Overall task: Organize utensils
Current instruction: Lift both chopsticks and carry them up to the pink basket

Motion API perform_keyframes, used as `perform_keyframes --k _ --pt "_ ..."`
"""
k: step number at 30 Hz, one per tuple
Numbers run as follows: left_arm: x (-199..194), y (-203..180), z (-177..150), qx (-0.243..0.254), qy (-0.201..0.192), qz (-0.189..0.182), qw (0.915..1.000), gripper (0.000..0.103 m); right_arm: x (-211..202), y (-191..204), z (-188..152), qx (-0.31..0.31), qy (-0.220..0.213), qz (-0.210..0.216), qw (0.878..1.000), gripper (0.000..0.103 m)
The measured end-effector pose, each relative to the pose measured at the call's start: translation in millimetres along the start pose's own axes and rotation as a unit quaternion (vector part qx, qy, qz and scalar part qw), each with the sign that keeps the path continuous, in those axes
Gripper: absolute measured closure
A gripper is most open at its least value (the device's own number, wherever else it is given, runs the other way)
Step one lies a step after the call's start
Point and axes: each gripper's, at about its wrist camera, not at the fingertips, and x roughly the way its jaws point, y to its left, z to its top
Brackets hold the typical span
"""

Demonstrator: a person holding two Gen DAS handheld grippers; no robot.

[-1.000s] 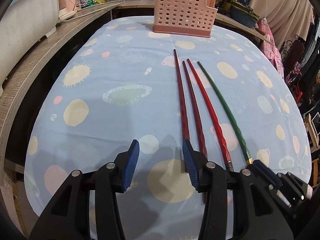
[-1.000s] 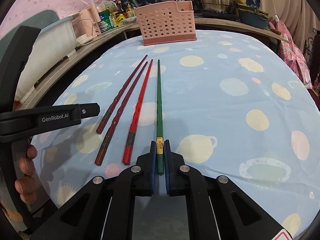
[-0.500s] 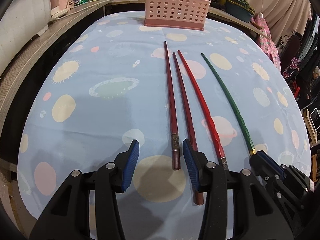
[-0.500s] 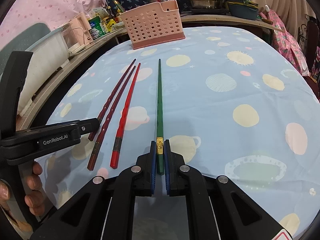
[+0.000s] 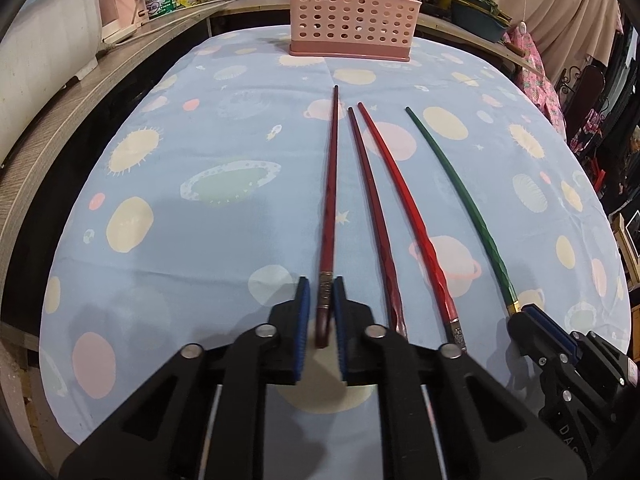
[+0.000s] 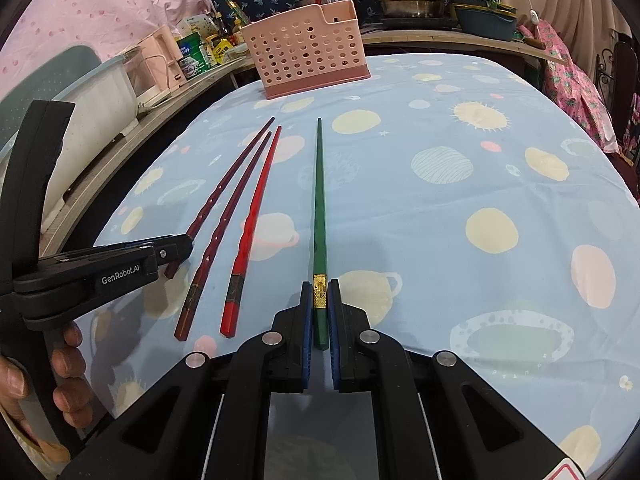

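At the far end of the counter (image 5: pixel 168 208) stands the pink perforated basket (image 5: pixel 352 12). From my right claw's view, one reddish handle sticks up behind its back rim; I cannot tell whether it stands in the basket or in the pot behind, and the rest of the inside is hidden by the wall.

Four chopsticks lie side by side on the planet-print cloth, tips toward the basket. My left claw (image 5: pixel 321 312) is clamped on the thick end of the dark red chopstick (image 5: pixel 329 200), the leftmost one, its blue pads pressing on both sides just behind the metal band. Beside it lie the second dark red chopstick (image 5: pixel 372 208) and the bright red chopstick (image 5: pixel 408 208), both untouched. My right claw (image 6: pixel 320 312) is closed on the green chopstick (image 6: pixel 320 208), gripping at its gold band; that stick rests flat, well apart from the red three.

A second ago my left claw stood wide apart, with the leftmost stick's end under its right pad. Half a second ago that end sat in the gap, jaws still apart. Now the jaws have shut on it. My right claw has kept the same grip on the green stick throughout. The chopsticks lie in the same order as before.
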Motion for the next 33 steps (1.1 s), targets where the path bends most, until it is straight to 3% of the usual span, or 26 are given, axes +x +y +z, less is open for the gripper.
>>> perform_keyframes --k 12,22,33 --pt "-21.5 11.1 10.1 -0.016 -0.012 -0.017 0.9997 0.096 -17.5 1.7 14.0 -0.003 -0.024 0.004 1.0 0.096" --pt "-60.2 23.7 45.4 -0.033 -0.06 -0.025 0.9973 0.096 -57.0 1.5 70.4 -0.005 -0.104 0.006 0.995 0.096" --pt "-94.3 37.8 111.2 -0.048 -0.117 -0.027 0.9916 0.096 -75.3 -2.8 144.1 -0.003 -0.174 0.003 0.985 0.096"
